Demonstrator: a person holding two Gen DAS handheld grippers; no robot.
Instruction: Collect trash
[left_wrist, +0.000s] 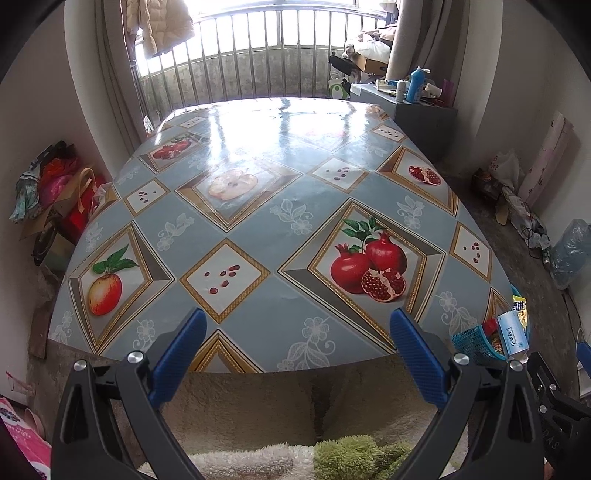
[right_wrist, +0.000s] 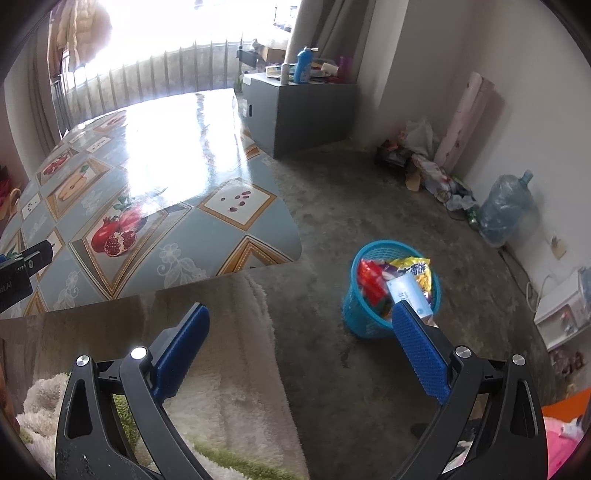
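Note:
A blue mesh trash basket (right_wrist: 360, 314) stands on the concrete floor right of the table, holding a red wrapper (right_wrist: 371, 280), a yellow snack bag (right_wrist: 417, 271) and a white-and-blue box (right_wrist: 410, 293). The same basket (left_wrist: 474, 341) shows at the right edge of the left wrist view. My right gripper (right_wrist: 301, 312) hangs open over the floor, just left of and nearer than the basket, with nothing between its fingers. My left gripper (left_wrist: 297, 317) is open above the table's near edge, also holding nothing. The table (left_wrist: 258, 229) has a fruit-patterned blue cloth with no loose trash visible on it.
A fluffy white-and-green sleeve (right_wrist: 229, 387) fills the foreground. A grey cabinet (right_wrist: 306, 110) with bottles stands beyond the table. A water jug (right_wrist: 504, 210), bags and clutter line the right wall. Bags (left_wrist: 55, 192) pile up left of the table. A railing (left_wrist: 240, 62) closes the far side.

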